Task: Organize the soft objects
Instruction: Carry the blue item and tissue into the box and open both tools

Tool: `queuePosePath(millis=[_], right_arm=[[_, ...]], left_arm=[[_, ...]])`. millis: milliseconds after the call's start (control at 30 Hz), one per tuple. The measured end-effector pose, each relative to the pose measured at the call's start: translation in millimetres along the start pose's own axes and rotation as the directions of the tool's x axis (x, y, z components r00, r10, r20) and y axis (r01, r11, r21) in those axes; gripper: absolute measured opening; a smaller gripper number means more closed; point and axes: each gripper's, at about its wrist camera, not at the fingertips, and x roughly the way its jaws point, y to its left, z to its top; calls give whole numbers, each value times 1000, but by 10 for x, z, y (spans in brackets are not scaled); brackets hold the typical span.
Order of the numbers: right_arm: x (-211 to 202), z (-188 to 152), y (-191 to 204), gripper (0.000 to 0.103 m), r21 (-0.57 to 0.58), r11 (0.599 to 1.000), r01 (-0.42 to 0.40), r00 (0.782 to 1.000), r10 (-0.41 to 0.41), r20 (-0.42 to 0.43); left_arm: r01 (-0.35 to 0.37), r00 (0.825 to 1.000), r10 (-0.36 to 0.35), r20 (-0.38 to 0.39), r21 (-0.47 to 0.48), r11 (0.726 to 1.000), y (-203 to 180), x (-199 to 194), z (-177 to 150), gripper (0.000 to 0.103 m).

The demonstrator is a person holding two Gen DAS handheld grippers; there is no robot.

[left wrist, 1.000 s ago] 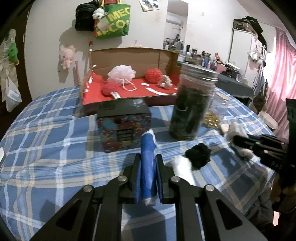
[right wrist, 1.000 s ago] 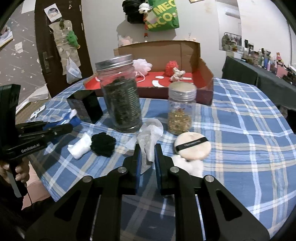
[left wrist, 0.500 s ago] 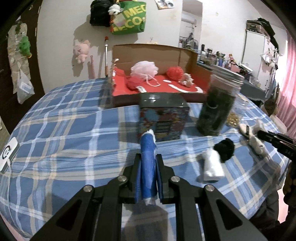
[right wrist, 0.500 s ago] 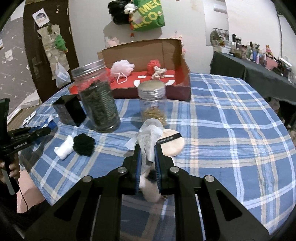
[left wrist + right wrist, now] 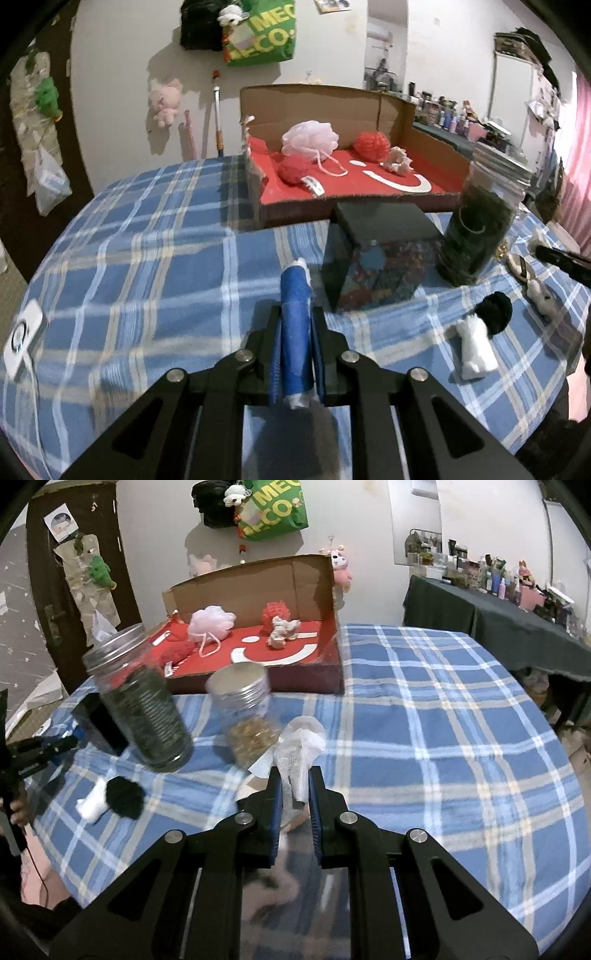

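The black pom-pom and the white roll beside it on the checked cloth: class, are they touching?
Touching. The left wrist view shows the white roll with its upper end tucked against the black pom-pom, no cloth between them; the right wrist view agrees.

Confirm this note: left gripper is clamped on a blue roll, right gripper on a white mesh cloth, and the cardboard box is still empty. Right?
Not quite: the cardboard box is not empty. The left wrist view shows a pink bath pouf and red balls inside. Both grips are as noted.
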Motion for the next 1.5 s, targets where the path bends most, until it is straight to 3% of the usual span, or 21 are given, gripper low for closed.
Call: queuePosePath(millis=[333, 667, 767, 1033, 1133, 1500], right_arm=[[196, 297, -182, 13, -62, 998, -6, 1000, 6, -7], [407, 583, -252, 13, -120, 988, -102, 995, 103, -5], [445, 658, -237, 13, -141, 981, -132, 991, 134, 0], [583, 809, -168, 13, -173, 963, -207, 978, 207, -18], [632, 913, -172, 13, -162, 953, -257, 966, 256, -28], [863, 1437, 113, 13, -227, 919, -322, 946, 305, -110]], left_arm=[[61, 997, -66, 32, 143, 988, 104, 159, 332, 15], [117, 991, -129, 37, 221, 968, 202, 360, 563, 15], [167, 983, -181, 38, 235, 958, 216, 390, 621, 15], [218, 971, -237, 29, 292, 931, 147, 446, 789, 15], [239, 966, -258, 26, 296, 925, 114, 466, 872, 15], [317, 946, -325, -10, 250, 915, -102, 629, 1380, 15]])
